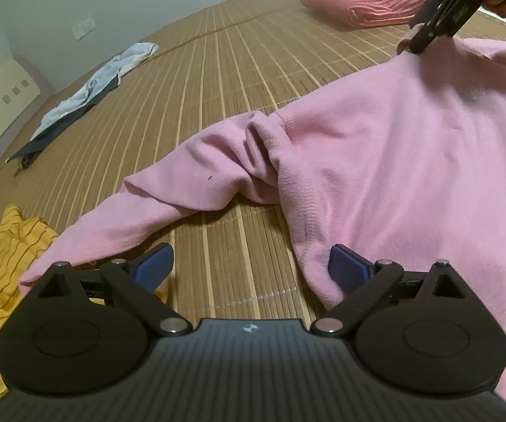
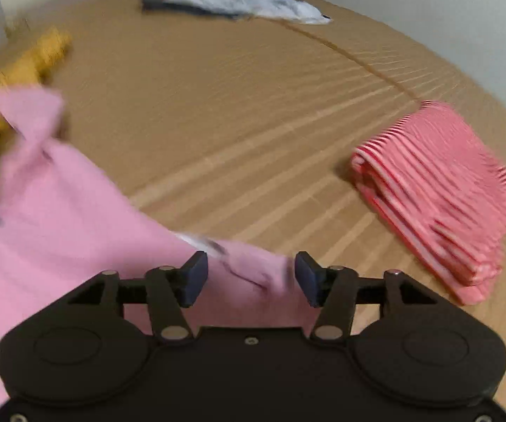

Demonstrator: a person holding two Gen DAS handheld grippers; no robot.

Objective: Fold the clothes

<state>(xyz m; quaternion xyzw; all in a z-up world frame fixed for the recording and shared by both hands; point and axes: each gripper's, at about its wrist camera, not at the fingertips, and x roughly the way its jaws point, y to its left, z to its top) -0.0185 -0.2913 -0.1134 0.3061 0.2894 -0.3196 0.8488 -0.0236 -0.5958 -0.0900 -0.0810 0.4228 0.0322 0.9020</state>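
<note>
Left tool (image 1: pixel 251 269) hovers low, jaws spread wide; right tool (image 2: pixel 251 279), blurred, seemingly gapes too.

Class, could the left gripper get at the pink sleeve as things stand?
Probably yes: the left gripper is open, and the sleeve lies flat on the mat just ahead, nothing covering it.

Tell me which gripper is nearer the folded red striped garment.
Right. The right gripper sits just beside the red striped garment; the left gripper is across the pink sweater from it.
</note>
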